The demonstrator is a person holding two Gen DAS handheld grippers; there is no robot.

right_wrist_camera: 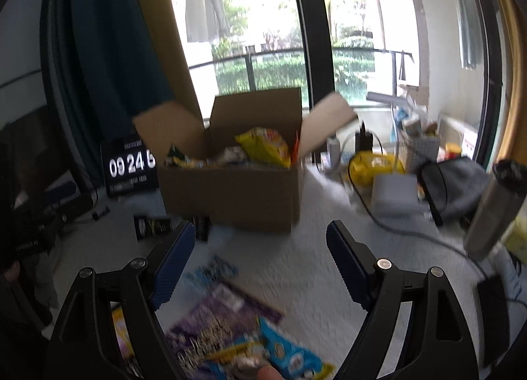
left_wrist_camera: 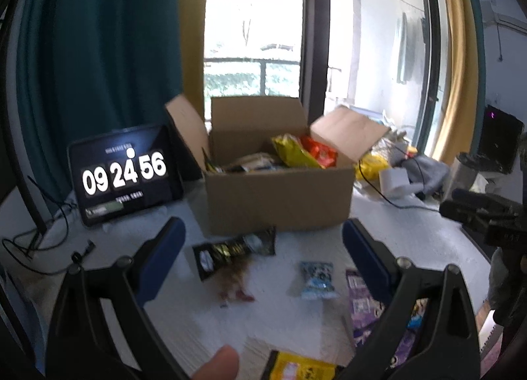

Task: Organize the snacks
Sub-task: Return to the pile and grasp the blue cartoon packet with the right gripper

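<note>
While both grippers (left_wrist_camera: 263, 248) (right_wrist_camera: 260, 248) gape empty, one box (left_wrist_camera: 276, 202) holds snacks; five packets (left_wrist_camera: 318, 279) lie loose

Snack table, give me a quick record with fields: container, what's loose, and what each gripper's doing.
container: open brown cardboard box, flaps up, holding yellow and orange snack bags
loose on white table: black snack packet, small pale blue packet, purple packet, yellow packet
left gripper: fingers apart, nothing between them
right gripper: fingers apart, empty
clock tablet: left of box
</note>
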